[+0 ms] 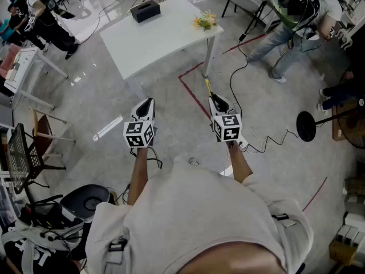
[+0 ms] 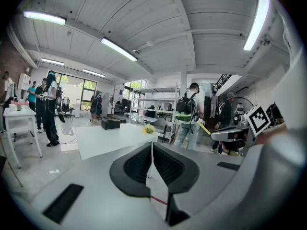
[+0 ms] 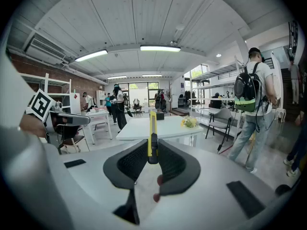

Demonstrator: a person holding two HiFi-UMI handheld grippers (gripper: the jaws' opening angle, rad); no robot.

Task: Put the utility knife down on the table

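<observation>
A yellow and black utility knife [image 3: 152, 138] stands upright between the jaws of my right gripper [image 3: 152, 161], which is shut on it. In the head view the knife [image 1: 208, 87] pokes forward from the right gripper [image 1: 219, 103]. The white table [image 1: 154, 34] stands some way ahead; both grippers are held over the floor short of it. My left gripper [image 2: 152, 164] is shut with nothing in it and shows in the head view [image 1: 146, 104] level with the right one. From the right gripper view the table [image 3: 153, 127] lies straight beyond the knife.
On the table sit a black box [image 1: 145, 11] and a small bunch of yellow flowers [image 1: 206, 20]. A person with a backpack [image 1: 296, 17] stands to the right of it. Cables and red tape lines [image 1: 193, 96] cross the floor. A chair [image 1: 43, 136] and gear are at my left.
</observation>
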